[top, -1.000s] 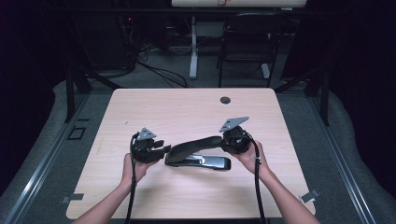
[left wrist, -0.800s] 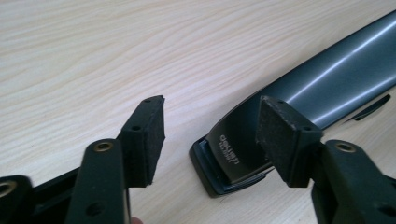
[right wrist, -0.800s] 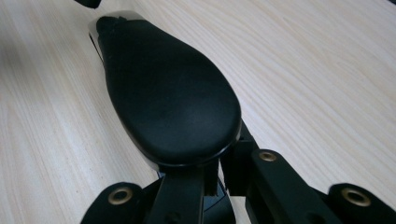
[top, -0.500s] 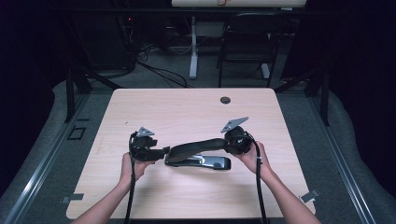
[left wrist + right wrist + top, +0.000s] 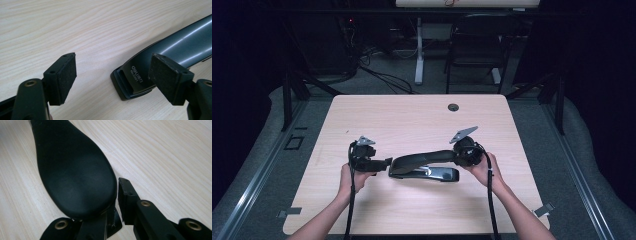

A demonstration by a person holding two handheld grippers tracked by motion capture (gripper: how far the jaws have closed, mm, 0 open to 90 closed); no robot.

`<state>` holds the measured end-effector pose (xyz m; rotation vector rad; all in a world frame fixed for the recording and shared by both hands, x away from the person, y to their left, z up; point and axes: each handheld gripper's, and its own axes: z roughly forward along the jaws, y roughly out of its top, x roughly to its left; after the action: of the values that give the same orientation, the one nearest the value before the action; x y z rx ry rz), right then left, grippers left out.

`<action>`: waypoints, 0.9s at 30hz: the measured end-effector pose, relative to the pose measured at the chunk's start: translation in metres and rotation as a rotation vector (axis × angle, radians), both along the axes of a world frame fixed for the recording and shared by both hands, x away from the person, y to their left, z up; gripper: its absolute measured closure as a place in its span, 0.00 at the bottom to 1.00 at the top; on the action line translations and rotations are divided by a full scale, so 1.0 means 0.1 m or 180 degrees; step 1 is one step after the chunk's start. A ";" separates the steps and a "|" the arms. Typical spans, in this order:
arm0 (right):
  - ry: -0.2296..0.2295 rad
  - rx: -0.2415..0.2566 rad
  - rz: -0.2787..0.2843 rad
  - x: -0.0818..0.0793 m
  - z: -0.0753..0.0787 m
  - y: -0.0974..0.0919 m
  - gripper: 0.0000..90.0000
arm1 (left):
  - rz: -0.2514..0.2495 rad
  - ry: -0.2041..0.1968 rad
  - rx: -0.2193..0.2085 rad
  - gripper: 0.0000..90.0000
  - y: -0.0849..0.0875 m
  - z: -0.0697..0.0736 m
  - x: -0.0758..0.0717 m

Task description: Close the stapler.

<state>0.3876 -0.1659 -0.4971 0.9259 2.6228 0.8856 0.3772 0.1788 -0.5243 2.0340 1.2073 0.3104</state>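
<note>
the long black stapler [image 5: 424, 166] lies on the near half of the wooden table [image 5: 412, 120], stretched left to right between the two hands. its curved dark handle arm arches over a shiny metal base, and the left gripper view shows white lettering printed near the handle's squared end [image 5: 136, 75].

the left gripper [image 5: 379, 162] sits just beside that left end. its jaws have just been opening and now stand wide apart; the stapler's tip lies between the pads [image 5: 62, 75], nearer the right-hand one, and no pad presses on it.

the right gripper [image 5: 462, 152] is at the stapler's other end, where the broad, rounded, matte black handle pad [image 5: 75, 175] rises. its jaws are drawn close together and appear to clamp the edge of that pad.

a small dark round grommet [image 5: 453, 107] sits in the far part of the table, well apart from the stapler.
</note>
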 end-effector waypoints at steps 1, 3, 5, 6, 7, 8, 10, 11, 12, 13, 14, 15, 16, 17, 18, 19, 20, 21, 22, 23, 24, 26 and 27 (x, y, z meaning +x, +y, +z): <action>0.0007 -0.0007 0.0011 0.00 -0.01 0.00 0.94 | 0.0013 0.0015 -0.0006 0.24 0.01 0.00 0.00; 0.0027 -0.0066 0.0030 -0.02 -0.05 -0.01 0.94 | 0.0024 0.0030 -0.0003 0.22 0.02 -0.01 0.01; 0.0070 -0.0123 0.0039 -0.03 -0.09 -0.03 0.94 | 0.0042 0.0043 -0.0007 0.22 0.03 -0.01 0.02; 0.0094 -0.0139 0.0042 -0.04 -0.12 -0.03 0.93 | 0.0034 0.0041 0.0001 0.22 0.02 -0.01 0.02; 0.0101 -0.0152 0.0044 -0.04 -0.13 -0.04 0.93 | 0.0036 0.0042 0.0003 0.22 0.02 -0.02 0.02; 0.0101 -0.0152 0.0044 -0.04 -0.13 -0.04 0.93 | 0.0036 0.0042 0.0003 0.22 0.02 -0.02 0.02; 0.0153 -0.0190 0.0039 -0.05 -0.16 -0.04 0.93 | 0.0020 0.0039 0.0019 0.22 0.01 -0.01 0.02; 0.0153 -0.0190 0.0039 -0.05 -0.16 -0.04 0.93 | 0.0020 0.0039 0.0019 0.22 0.01 -0.01 0.02; 0.0174 -0.0223 0.0050 -0.05 -0.18 -0.03 0.93 | 0.0016 0.0044 0.0016 0.22 0.01 -0.01 0.02; 0.0163 -0.0233 0.0060 -0.05 -0.19 -0.04 0.93 | 0.0036 0.0034 0.0010 0.22 0.01 -0.02 0.02; 0.0164 -0.0270 0.0057 -0.06 -0.21 -0.04 0.93 | 0.0017 0.0042 0.0022 0.22 0.02 -0.01 0.02; 0.0192 -0.0306 0.0050 -0.06 -0.22 -0.04 0.93 | 0.0016 0.0054 0.0023 0.22 0.02 -0.01 0.02; 0.0204 -0.0325 0.0056 -0.06 -0.24 -0.05 0.93 | 0.0016 0.0054 0.0023 0.22 0.02 -0.01 0.02; 0.0236 -0.0312 0.0039 -0.07 -0.26 -0.07 0.93 | 0.0029 0.0045 0.0015 0.22 0.03 -0.02 0.02; 0.0247 -0.0318 0.0033 -0.07 -0.27 -0.09 0.93 | 0.0030 0.0042 0.0014 0.22 0.03 -0.02 0.02; 0.0258 -0.0325 0.0026 -0.07 -0.26 -0.10 0.93 | 0.0030 0.0044 0.0015 0.22 0.03 -0.02 0.02; 0.0259 -0.0320 0.0013 -0.07 -0.26 -0.12 0.93 | 0.0027 0.0045 0.0016 0.22 0.02 -0.02 0.02; 0.0243 -0.0353 -0.0005 -0.07 -0.25 -0.14 0.93 | 0.0019 0.0055 0.0021 0.22 0.03 -0.02 0.02; 0.0242 -0.0365 -0.0018 -0.06 -0.24 -0.15 0.93 | 0.0028 0.0043 0.0017 0.22 0.02 -0.02 0.02; 0.0237 -0.0365 -0.0064 -0.05 -0.22 -0.18 0.93 | 0.0021 0.0051 0.0023 0.22 0.03 -0.02 0.02; 0.0205 -0.0384 -0.0127 -0.04 -0.20 -0.21 0.93 | 0.0027 0.0044 0.0021 0.21 0.03 -0.02 0.02; 0.0116 -0.0413 -0.0228 -0.03 -0.15 -0.26 0.93 | 0.0017 0.0050 0.0028 0.21 0.03 -0.02 0.03; 0.0065 -0.0417 -0.0279 -0.03 -0.12 -0.27 0.93 | 0.0029 0.0049 0.0026 0.21 0.03 -0.02 0.02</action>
<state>0.3844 -0.1931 -0.5093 1.0112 2.5989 0.6779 0.3797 0.1821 -0.5261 2.0418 1.2270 0.3052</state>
